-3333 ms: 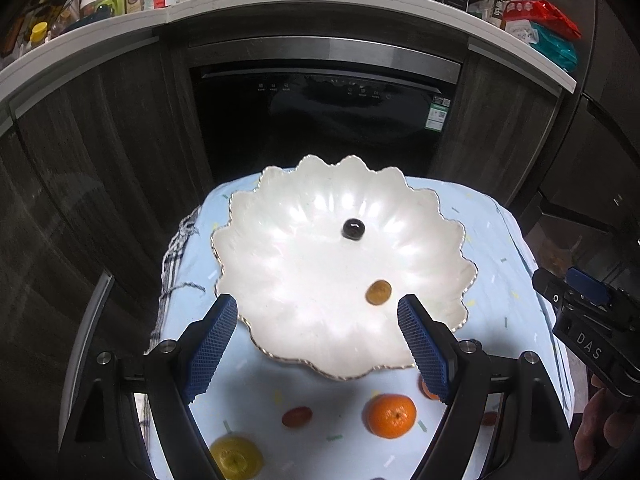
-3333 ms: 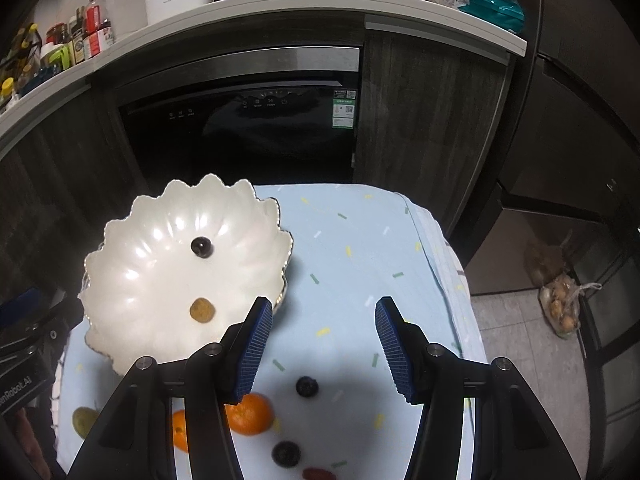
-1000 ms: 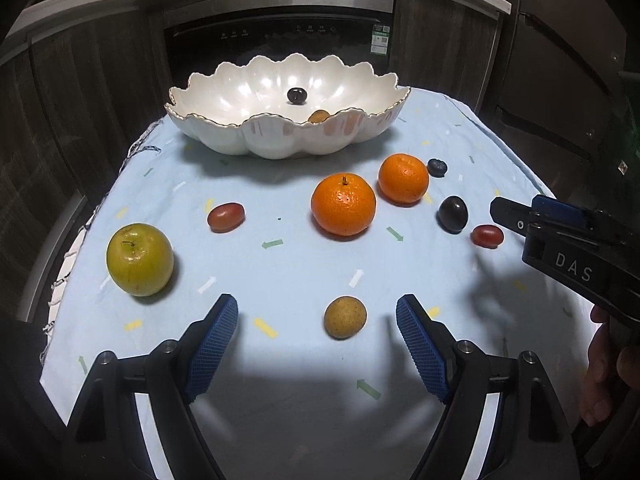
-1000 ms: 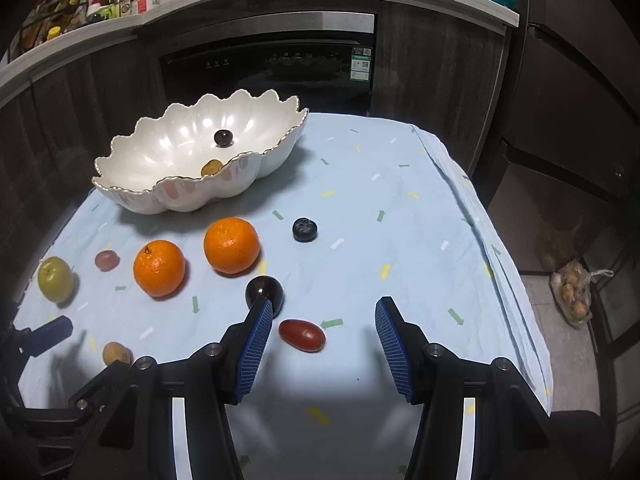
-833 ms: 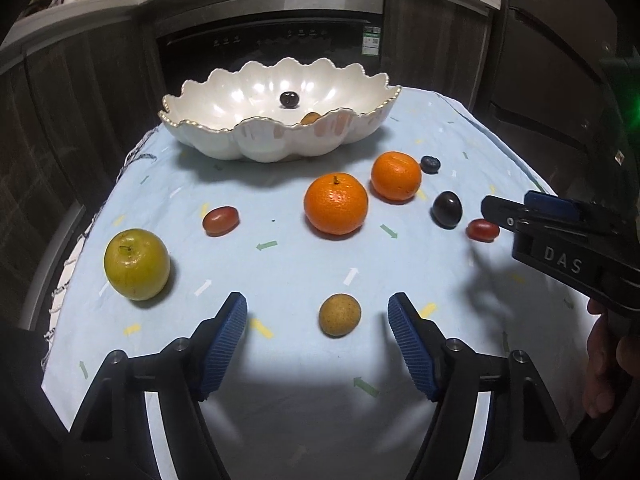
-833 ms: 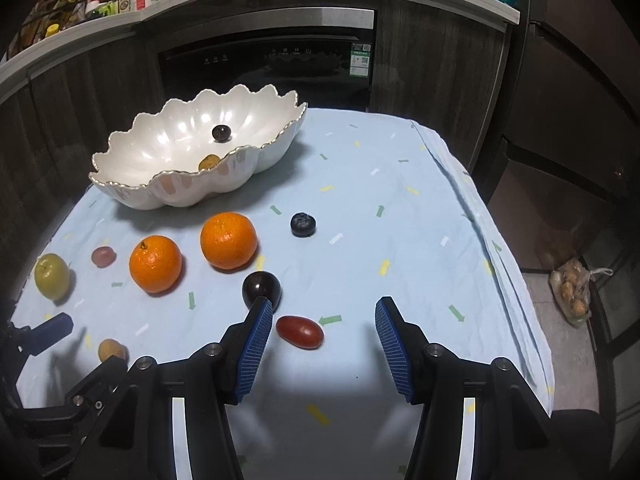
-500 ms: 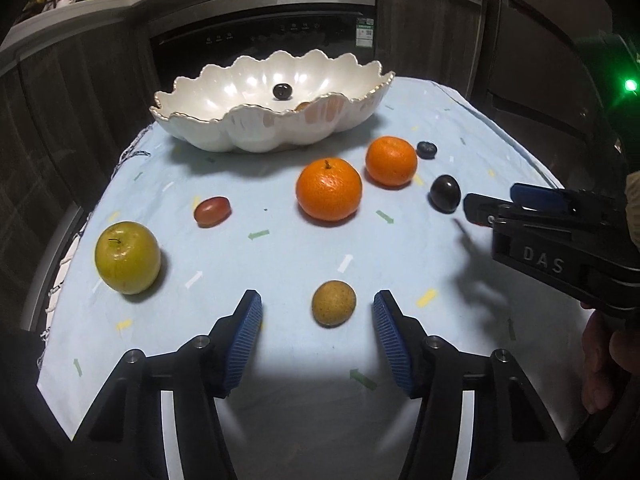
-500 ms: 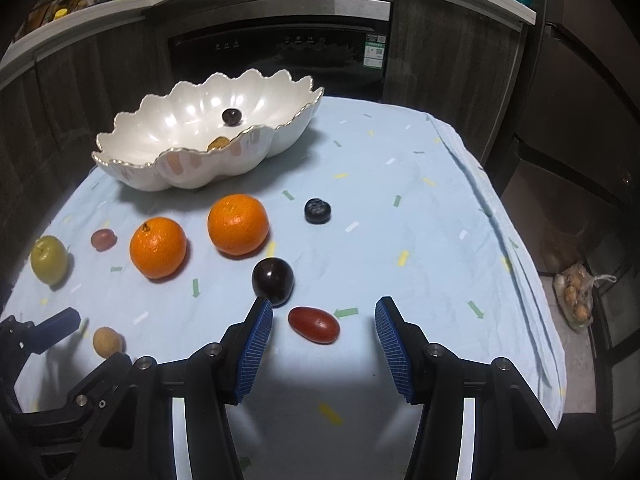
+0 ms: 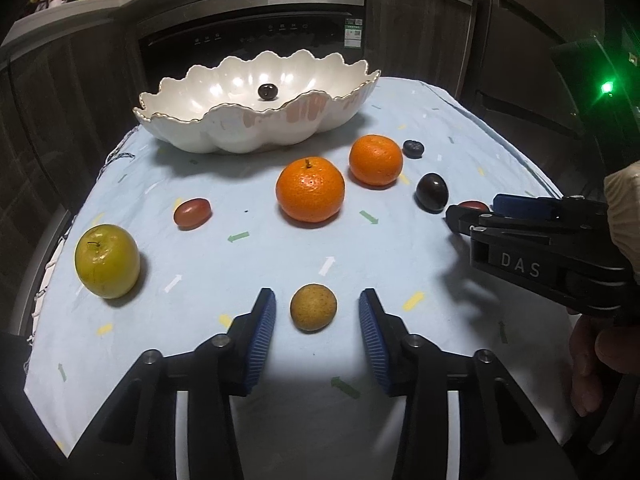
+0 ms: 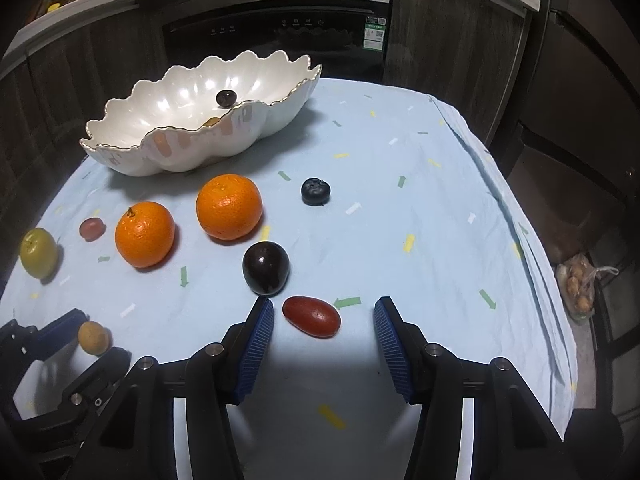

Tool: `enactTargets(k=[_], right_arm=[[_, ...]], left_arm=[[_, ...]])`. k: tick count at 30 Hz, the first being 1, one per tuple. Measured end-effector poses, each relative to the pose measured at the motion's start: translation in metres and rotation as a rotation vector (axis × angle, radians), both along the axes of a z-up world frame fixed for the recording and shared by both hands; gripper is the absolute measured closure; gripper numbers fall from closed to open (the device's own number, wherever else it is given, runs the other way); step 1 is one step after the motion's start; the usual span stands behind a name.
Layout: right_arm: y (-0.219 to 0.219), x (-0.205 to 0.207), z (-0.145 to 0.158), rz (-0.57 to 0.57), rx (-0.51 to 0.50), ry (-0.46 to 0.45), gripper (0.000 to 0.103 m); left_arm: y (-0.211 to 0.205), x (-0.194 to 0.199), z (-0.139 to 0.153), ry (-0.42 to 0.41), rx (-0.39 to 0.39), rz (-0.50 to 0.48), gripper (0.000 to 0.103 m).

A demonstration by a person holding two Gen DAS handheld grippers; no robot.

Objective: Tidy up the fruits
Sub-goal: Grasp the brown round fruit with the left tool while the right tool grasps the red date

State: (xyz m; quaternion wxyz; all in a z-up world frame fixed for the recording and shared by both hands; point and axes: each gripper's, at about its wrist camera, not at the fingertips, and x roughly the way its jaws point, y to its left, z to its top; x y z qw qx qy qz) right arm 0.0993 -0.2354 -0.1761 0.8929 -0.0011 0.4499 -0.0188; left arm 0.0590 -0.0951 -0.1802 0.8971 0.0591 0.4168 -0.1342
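Observation:
My left gripper (image 9: 316,312) is open, its pads on either side of a small tan round fruit (image 9: 313,306) on the blue cloth, not touching it. My right gripper (image 10: 323,320) is open around a red oval fruit (image 10: 311,316), just in front of a dark plum (image 10: 265,267). Two oranges (image 10: 229,206) (image 10: 145,234), a blueberry (image 10: 315,191), a small red fruit (image 9: 192,212) and a green apple (image 9: 107,261) lie on the cloth. The white scalloped bowl (image 9: 224,128) holds a dark cherry (image 9: 267,91) and a tan fruit (image 10: 211,121).
The table is covered by a light blue cloth (image 10: 420,208) and drops off at the right edge. A dark oven front (image 9: 256,40) and cabinets stand behind the bowl. A bag of produce (image 10: 580,288) lies on the floor to the right.
Both grippers came down from above the bowl to the near fruits. The left jaws have narrowed around the tan fruit. The right gripper moved forward around the red oval fruit.

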Motion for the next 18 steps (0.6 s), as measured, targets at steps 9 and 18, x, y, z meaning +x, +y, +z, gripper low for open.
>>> enactTargets(k=[9,18], right_arm=[[0.0007,0.0001,-0.0002,0.016,0.002,0.003,0.074],[-0.0041,-0.0023,0.0065,-0.009,0.012,-0.014,0.075]], left_arm=[[-0.0018,-0.0005,0.0004,-0.002,0.012,-0.005,0.077],[0.0003,0.0009,0.0023,-0.002,0.008,0.006,0.080]])
